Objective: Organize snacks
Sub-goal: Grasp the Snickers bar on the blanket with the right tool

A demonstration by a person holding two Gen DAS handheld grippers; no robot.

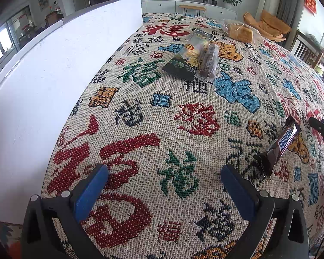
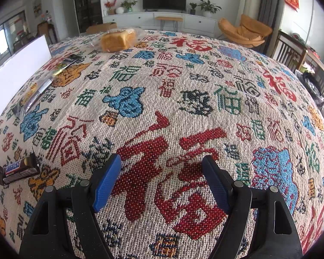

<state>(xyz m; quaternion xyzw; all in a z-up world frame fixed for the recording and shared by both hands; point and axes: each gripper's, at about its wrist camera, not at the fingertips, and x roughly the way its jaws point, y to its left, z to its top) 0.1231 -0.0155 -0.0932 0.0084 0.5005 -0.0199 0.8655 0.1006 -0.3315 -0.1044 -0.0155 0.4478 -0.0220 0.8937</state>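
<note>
Snickers bar [image 1: 277, 145], its white name legible on the brown wrapper, lies flat on the woven cloth [image 1: 162, 112] over the counter, just right of our left claw [image 1: 164, 187] and touching neither finger. In the right wrist view the same bar sits at the far left, well apart from our right claw [image 2: 162, 181]. Both claws hang released, blue pads spread wide with only cloth between them. Farther back a dark printed snack packet [image 1: 189, 56] lies touching a clear-wrapped brown snack [image 1: 208, 62]; we cannot read their print. A bagged bread loaf [image 2: 117, 40] rests near the far edge. The cloth carries repeated 福 characters in red, green, blue and orange. A white board [image 1: 60, 75] stands along the left edge. Between the snacks the cloth lies bare.
</note>
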